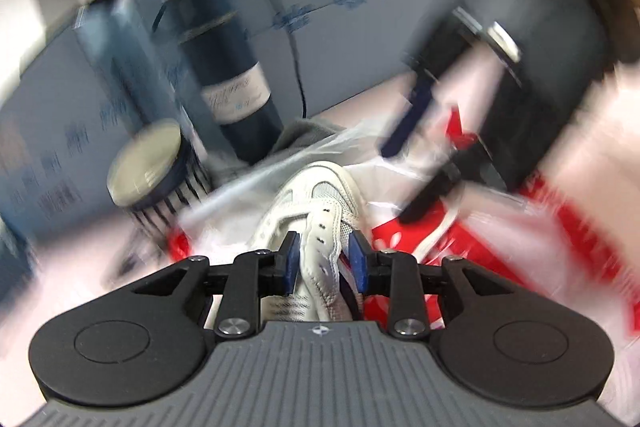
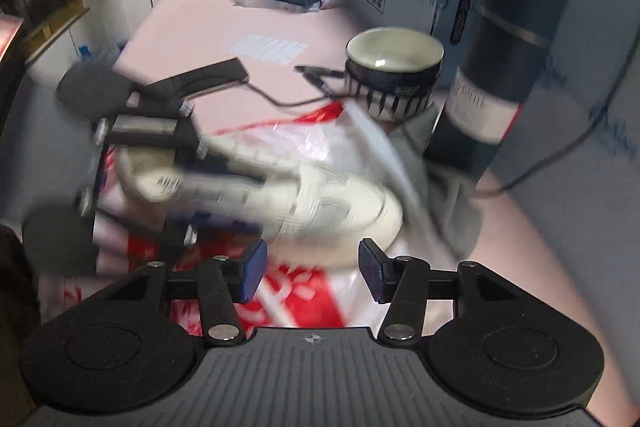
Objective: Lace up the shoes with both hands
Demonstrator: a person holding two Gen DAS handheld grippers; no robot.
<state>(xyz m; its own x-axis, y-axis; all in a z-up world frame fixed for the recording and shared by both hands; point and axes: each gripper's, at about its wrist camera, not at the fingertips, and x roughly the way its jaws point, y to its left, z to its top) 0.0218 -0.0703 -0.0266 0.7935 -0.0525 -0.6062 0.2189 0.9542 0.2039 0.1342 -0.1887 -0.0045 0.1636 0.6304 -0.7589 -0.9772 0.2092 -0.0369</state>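
White mesh and leather make up the shoe [image 1: 316, 211], which lies on a red-and-white plastic bag [image 2: 304, 291] ahead of both grippers. From the left gripper [image 1: 325, 259] its long axis runs straight away, toe at the far end, and its near part sits between the blue pads; whether they press on it I cannot tell. From the right gripper [image 2: 310, 269] the shoe lies crosswise just beyond the fingertips, toe to the right; these jaws stand apart with nothing between them. Motion blur smears the shoe's heel end and laces, and the left gripper hides part of them. Beyond the shoe stand a striped mug [image 2: 394, 75] and a dark flask [image 2: 504, 67].
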